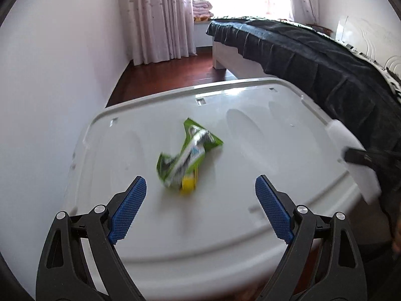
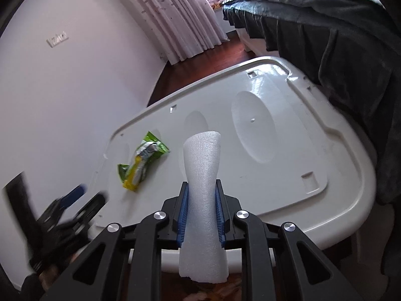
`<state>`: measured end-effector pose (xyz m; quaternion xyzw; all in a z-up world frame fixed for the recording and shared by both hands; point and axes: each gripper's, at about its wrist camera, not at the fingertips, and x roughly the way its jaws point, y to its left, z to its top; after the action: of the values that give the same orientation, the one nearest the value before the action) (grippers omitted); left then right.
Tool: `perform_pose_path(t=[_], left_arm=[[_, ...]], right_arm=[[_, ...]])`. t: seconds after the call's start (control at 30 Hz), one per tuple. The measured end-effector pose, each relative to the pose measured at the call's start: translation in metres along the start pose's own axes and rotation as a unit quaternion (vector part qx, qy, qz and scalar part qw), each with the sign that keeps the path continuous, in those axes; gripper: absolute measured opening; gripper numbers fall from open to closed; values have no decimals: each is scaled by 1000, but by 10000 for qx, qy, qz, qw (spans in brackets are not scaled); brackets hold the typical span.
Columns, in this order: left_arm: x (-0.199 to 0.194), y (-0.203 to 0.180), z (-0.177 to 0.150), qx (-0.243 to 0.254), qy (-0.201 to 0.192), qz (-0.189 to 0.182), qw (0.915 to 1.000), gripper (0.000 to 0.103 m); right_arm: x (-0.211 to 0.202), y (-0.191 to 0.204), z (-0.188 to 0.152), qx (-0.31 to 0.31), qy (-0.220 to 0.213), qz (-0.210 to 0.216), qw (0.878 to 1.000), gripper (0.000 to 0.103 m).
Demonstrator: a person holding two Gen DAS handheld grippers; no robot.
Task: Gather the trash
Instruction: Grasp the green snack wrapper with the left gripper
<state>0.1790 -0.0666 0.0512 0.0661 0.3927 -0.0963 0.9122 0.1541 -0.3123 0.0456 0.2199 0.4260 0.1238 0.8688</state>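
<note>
The left gripper (image 1: 200,188) has its two blue fingers (image 1: 129,208) wide open, with nothing between them. Just ahead of the fingertips, a bit nearer the left finger, lies the green wrapper (image 1: 186,151). It is crumpled, with a yellow bit at the near end, and it rests flat on the white lid (image 1: 250,225). It looks blurry, so the gripper is likely moving.

The right gripper (image 2: 201,200) is squeezed shut on a white foam piece (image 2: 202,175). The foam sticks out past the fingertips and also hangs back behind them. So one piece of trash is already picked up.

I think the job now is to grab the wrapper with the left gripper. To do it well, go down with one finger on each side of the skinny middle part, let the tips touch the lid, then close. The wrapper is thin and light, so it could slide away if the fingers push it.

There is lots of bare lid all around the wrapper, so there is room to move. The lid has a raised rim, with the wall close past its left edge. Past the right side of the lid is the bed (image 1: 313,57) with a dark cover. In the left view the foam sits far off to the right of the fingers, well apart from the wrapper.
</note>
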Motion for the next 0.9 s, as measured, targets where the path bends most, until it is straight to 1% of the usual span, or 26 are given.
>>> perform_pose_path(t=[0.03, 0.1, 0.17, 0.2, 0.27, 0.33, 0.4, 0.43, 0.47, 0.5, 0.53, 0.57, 0.67, 0.73, 0.8, 0.9], left_arm=[[9, 3, 3, -31, 50, -60, 10000, 86], [34, 10, 15, -244, 184, -122, 9995, 86], [52, 18, 21, -406, 270, -202, 9986, 86], [66, 22, 24, -471, 320, -158, 9983, 86], [83, 25, 25, -419, 394, 36, 9983, 86], [104, 27, 23, -250, 527, 274, 9979, 86], [121, 27, 21, -50, 682, 419, 9968, 86], [127, 27, 19, 51, 739, 497, 9960, 82], [135, 26, 17, 202, 818, 580, 9947, 62], [140, 28, 18, 271, 848, 545, 9945, 51], [139, 30, 18, 273, 727, 425, 9961, 42], [140, 30, 17, 311, 701, 417, 9962, 36], [139, 28, 15, 526, 590, 385, 9961, 27], [136, 27, 13, 562, 572, 481, 9956, 26], [129, 27, 11, 491, 560, 540, 9958, 25], [106, 27, 7, 207, 542, 598, 9965, 25]], right_arm=[[-2, -1, -2, 29, 3, 39, 10000, 20], [-1, 2, -2, -19, 5, 59, 10000, 20], [0, 6, -3, -68, -1, 77, 9999, 20], [1, 7, -3, -77, 8, 82, 9999, 21], [3, 8, -2, -57, 24, 113, 9999, 21], [6, 8, -1, -26, 70, 148, 9999, 21], [11, 9, 1, -3, 128, 189, 9997, 21], [13, 9, 1, 2, 142, 192, 9997, 21], [14, 9, 2, 4, 149, 187, 9997, 21], [15, 9, 2, 2, 161, 188, 9997, 21], [17, 9, 3, 0, 173, 187, 9997, 22], [17, 9, 3, 0, 175, 180, 9997, 22], [21, 10, 2, -29, 216, 159, 9996, 22], [21, 11, 0, -52, 241, 145, 9996, 22], [22, 11, 1, -61, 257, 131, 9996, 22], [21, 12, 1, -72, 249, 122, 9996, 22]])
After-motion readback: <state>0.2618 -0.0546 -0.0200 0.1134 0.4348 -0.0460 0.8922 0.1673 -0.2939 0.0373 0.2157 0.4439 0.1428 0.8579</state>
